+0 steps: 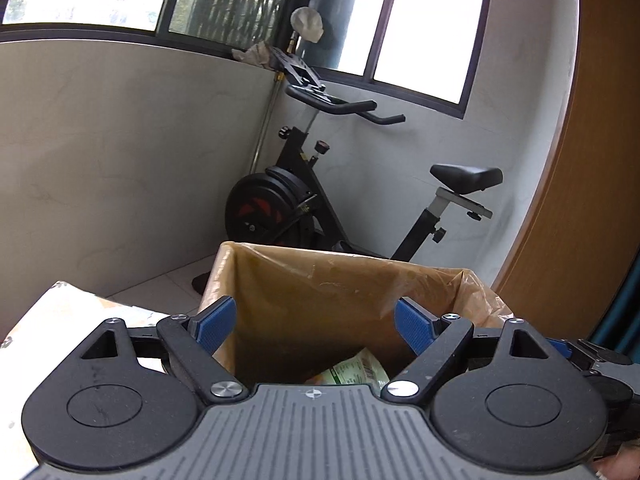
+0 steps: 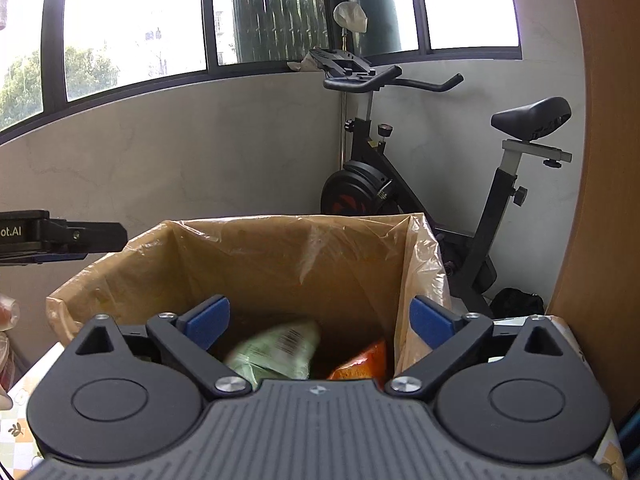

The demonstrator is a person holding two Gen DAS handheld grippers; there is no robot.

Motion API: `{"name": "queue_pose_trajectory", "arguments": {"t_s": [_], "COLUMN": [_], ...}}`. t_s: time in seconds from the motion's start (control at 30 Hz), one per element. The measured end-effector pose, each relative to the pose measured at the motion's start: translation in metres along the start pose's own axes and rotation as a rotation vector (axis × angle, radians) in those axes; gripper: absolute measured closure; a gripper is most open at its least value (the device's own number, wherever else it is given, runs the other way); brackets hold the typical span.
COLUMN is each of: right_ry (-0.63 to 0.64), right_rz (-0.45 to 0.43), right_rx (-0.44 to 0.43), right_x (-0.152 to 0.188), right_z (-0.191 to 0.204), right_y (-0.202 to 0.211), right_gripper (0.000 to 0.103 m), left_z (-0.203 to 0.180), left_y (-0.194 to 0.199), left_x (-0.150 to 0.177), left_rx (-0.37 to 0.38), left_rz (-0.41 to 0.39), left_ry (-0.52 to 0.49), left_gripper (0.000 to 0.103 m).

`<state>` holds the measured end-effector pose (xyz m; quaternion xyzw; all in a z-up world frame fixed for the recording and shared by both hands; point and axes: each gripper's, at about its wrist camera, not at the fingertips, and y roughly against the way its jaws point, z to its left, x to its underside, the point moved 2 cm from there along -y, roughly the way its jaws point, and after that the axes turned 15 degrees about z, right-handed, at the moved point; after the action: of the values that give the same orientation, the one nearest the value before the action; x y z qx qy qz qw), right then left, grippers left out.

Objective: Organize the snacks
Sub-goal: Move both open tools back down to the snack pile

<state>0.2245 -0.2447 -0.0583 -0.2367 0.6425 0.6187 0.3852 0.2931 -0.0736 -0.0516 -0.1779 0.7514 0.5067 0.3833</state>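
A cardboard box [image 1: 340,260] [image 2: 280,226] lined with a clear plastic bag stands open just ahead of both grippers. Down inside it lies a green snack packet [image 1: 356,372] [image 2: 276,350], blurred in the right wrist view, with an orange packet [image 2: 360,362] beside it on the right. My left gripper [image 1: 314,316] is open over the box's near edge, its blue pads wide apart and bare. My right gripper [image 2: 320,314] is open too; the green packet shows below the gap and touches neither pad. Part of the left gripper's body [image 2: 60,236] juts in from the left edge of the right wrist view.
A black exercise bike [image 1: 304,200] [image 2: 400,184] stands behind the box in the corner under the windows. A wooden panel [image 1: 580,200] [image 2: 612,160] rises on the right. A patterned tablecloth [image 1: 40,320] [image 2: 20,412] lies under the grippers.
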Motion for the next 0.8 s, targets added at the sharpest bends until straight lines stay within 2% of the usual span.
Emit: {"name": "queue_pose_trajectory", "arguments": {"t_s": [0.3,0.5,0.8], "right_ry": [-0.054,-0.04,-0.026], "right_rz": [-0.037,-0.054,-0.03], "right_rx": [-0.039,-0.043,-0.074], "right_x": [0.016,0.033,0.076], "right_z": [0.007,0.019,0.032], "right_y": [0.041,0.061,0.069], "right_gripper": [0.003,0.003,0.003], "left_z": [0.014,0.033,0.058], "left_y": [0.052,0.082,0.104], "left_x": [0.011,0.025,0.074], "left_rx": [-0.022,-0.045,-0.073], "left_rz": [-0.035,-0.044,0.008], "left_ry": [-0.005,0.015,0.056], "left_gripper": [0.015,0.015,0.015]}}
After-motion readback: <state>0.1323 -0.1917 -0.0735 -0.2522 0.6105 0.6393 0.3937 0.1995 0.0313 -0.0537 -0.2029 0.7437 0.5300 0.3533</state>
